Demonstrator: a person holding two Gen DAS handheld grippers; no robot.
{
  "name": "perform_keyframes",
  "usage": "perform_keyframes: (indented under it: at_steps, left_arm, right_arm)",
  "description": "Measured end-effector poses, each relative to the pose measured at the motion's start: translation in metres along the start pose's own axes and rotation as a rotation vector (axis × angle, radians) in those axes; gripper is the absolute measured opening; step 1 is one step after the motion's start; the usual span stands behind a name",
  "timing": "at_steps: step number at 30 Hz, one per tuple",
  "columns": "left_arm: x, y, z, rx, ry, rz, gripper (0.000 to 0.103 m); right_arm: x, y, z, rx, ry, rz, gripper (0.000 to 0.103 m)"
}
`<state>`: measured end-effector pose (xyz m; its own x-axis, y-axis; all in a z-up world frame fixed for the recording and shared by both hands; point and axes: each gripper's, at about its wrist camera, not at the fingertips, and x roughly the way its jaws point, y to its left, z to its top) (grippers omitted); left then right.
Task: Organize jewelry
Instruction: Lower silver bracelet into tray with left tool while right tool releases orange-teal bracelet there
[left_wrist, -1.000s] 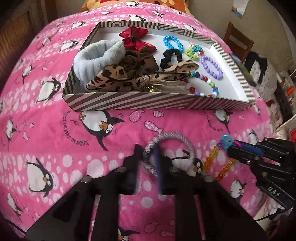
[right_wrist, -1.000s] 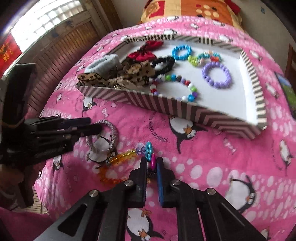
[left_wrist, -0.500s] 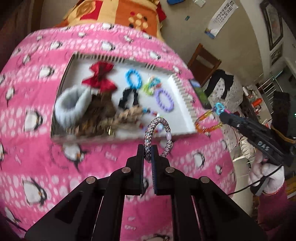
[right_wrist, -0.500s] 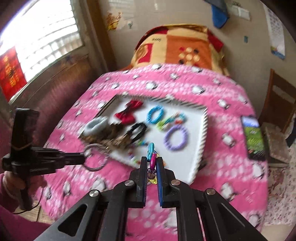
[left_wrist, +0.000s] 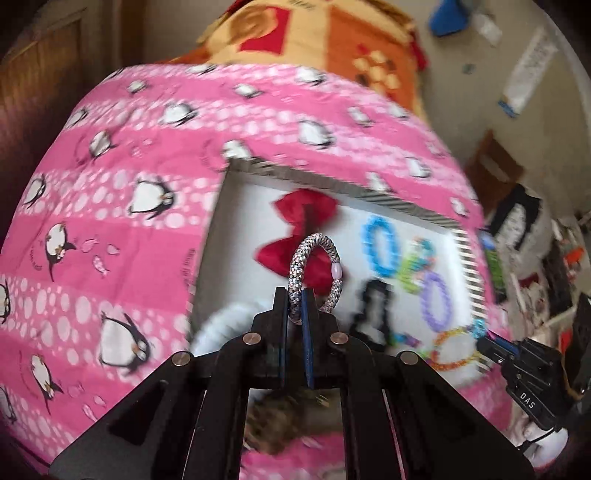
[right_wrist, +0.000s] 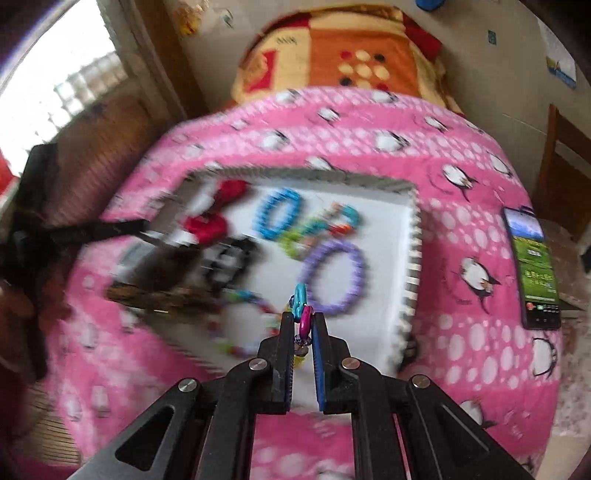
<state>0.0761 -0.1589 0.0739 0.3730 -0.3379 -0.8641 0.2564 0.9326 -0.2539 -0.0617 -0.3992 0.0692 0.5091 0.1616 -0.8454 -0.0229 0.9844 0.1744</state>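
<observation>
Left wrist view shows the left gripper (left_wrist: 295, 306) up in the air now, not down on the bed like a second ago. Its fingers are pinched nearly shut on a grey braided hair tie (left_wrist: 314, 273), which sticks up past the fingertips. Straight ahead of the fingers lies the striped box (left_wrist: 467, 254), with a red bow (left_wrist: 299, 229), a blue bracelet (left_wrist: 382, 245) and a purple bracelet (left_wrist: 436, 301) inside.

To the right of those fingers, the right gripper (right_wrist: 303, 325) has come up too. Its fingers are closed on the pink and blue clasp of an orange bead bracelet (left_wrist: 456, 349), which hangs over the box's near right corner.

Both things have been lifted off the pink penguin blanket (left_wrist: 122, 236) and carried over the box, so dropping them in looks like the next step.

The box's left side is crowded: a fluffy white band (left_wrist: 229, 321) and a black scrunchie (left_wrist: 375, 310) sit just past the left fingers. The bare white floor near the right fingers looks like the easier spot. A phone (right_wrist: 532, 266) lies on the bed far to the right, out of the way.
</observation>
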Motion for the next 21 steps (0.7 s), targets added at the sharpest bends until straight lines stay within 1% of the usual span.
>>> perform_keyframes:
  at_steps: [3,7,11,13,14,15,16,17,19,20,21]
  left_arm:
    - [0.015,0.011,0.003,-0.026,0.019,0.049,0.006]
    - [0.022,0.016,0.007,-0.052,0.020,0.095,0.006]
    - [0.033,0.019,0.014,-0.069,0.030,0.117,0.006]
    - [0.040,0.021,0.016,-0.076,0.048,0.132,0.006]
    - [0.043,0.022,0.016,-0.080,0.058,0.137,0.006]
    - [0.045,0.023,0.016,-0.084,0.065,0.134,0.006]
    - [0.046,0.024,0.016,-0.085,0.067,0.135,0.006]
    - [0.046,0.024,0.015,-0.082,0.068,0.149,0.006]
    - [0.047,0.024,0.014,-0.075,0.071,0.165,0.007]
    - [0.047,0.023,0.012,-0.072,0.077,0.169,0.009]
    - [0.046,0.023,0.011,-0.068,0.080,0.169,0.014]
  right_arm:
    - [0.020,-0.016,0.003,0.005,0.047,-0.060,0.008]
    - [0.031,-0.025,0.007,-0.023,0.060,-0.130,0.008]
    - [0.039,-0.024,0.009,-0.045,0.074,-0.149,0.008]
    - [0.043,-0.022,0.008,-0.051,0.083,-0.156,0.009]
    - [0.044,-0.021,0.009,-0.051,0.083,-0.157,0.012]
    - [0.045,-0.021,0.009,-0.045,0.082,-0.156,0.021]
    - [0.043,-0.021,0.009,-0.039,0.075,-0.145,0.023]
    - [0.039,-0.020,0.008,-0.033,0.063,-0.125,0.029]
    - [0.032,-0.017,0.008,-0.029,0.044,-0.120,0.030]
    - [0.029,-0.016,0.007,-0.026,0.039,-0.117,0.030]
    - [0.027,-0.016,0.007,-0.018,0.035,-0.107,0.030]
